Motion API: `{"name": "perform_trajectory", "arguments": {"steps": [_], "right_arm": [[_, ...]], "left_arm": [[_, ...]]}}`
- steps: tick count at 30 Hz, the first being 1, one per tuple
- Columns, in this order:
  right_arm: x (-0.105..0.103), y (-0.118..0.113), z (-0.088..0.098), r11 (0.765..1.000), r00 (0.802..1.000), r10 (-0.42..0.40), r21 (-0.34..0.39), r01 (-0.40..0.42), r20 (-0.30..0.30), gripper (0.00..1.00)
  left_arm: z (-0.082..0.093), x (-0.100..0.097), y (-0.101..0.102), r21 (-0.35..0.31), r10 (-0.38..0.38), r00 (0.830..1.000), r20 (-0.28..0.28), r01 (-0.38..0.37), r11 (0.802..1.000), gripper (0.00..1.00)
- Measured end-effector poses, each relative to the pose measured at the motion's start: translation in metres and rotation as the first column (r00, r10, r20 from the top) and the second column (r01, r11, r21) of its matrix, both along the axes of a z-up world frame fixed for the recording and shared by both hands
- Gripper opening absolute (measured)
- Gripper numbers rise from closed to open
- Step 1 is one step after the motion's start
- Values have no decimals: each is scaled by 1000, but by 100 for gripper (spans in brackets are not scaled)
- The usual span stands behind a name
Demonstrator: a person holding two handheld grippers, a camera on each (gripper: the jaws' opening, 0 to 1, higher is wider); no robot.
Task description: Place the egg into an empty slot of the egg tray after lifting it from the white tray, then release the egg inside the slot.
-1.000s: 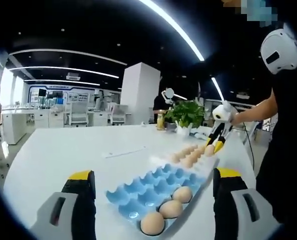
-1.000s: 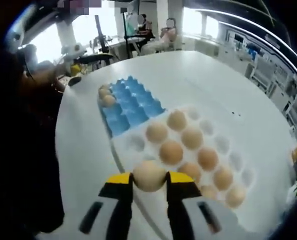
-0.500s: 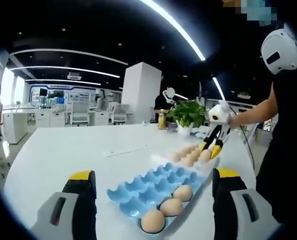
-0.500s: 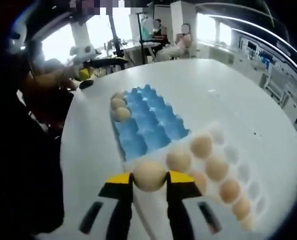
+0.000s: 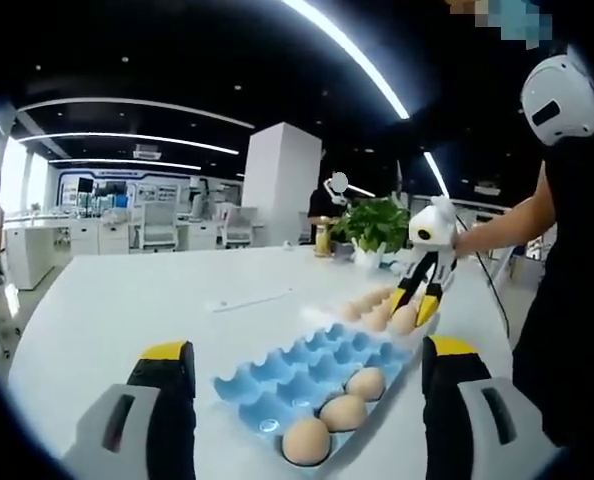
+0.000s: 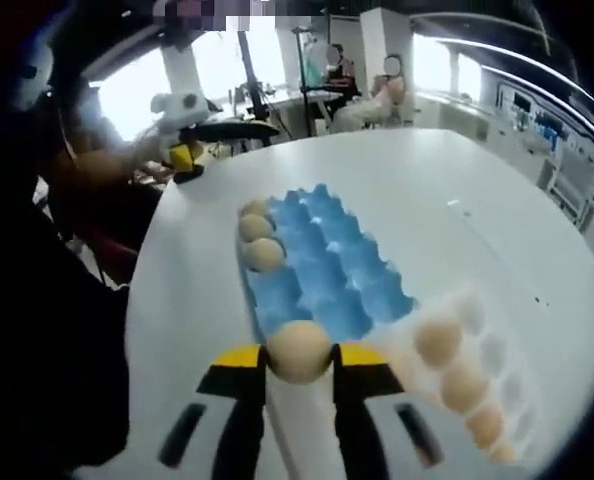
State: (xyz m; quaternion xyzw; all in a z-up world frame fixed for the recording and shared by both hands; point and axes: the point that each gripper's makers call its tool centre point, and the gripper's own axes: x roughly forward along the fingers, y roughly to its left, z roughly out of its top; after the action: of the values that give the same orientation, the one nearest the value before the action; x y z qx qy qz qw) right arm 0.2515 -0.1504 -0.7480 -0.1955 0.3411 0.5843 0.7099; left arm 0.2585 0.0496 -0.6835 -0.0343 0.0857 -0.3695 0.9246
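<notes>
Right gripper pinching egg between yellow-tipped jaws, hovering over near edge of blue egg tray. Three eggs sitting in tray's far-left row, beyond gripper. White tray lying to right of gripper, several eggs resting in it. Left gripper holding jaws spread wide, nothing between them, blue egg tray just ahead. In left gripper view, right gripper gripping egg above tray's far end.
</notes>
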Motion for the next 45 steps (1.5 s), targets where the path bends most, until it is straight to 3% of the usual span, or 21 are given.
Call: {"name": "perform_trajectory", "arguments": {"steps": [11, 16, 35, 45], "right_arm": [[-4, 41, -5, 996, 997, 80, 29, -80, -4, 26], [-5, 47, -14, 995, 995, 96, 20, -96, -17, 26], [-8, 64, -29, 990, 990, 141, 0, -141, -28, 26], [-10, 69, -34, 983, 983, 184, -24, -184, 0, 26]], "left_arm": [[-2, -2, 1, 8, -3, 1000, -6, 3, 1000, 93], [-3, -1, 4, 13, 10, 1000, -9, -10, 1000, 96], [-1, -1, 2, 17, -4, 1000, 2, 4, 1000, 89], [-4, -3, 1, 39, -13, 1000, -1, 13, 999, 87]]}}
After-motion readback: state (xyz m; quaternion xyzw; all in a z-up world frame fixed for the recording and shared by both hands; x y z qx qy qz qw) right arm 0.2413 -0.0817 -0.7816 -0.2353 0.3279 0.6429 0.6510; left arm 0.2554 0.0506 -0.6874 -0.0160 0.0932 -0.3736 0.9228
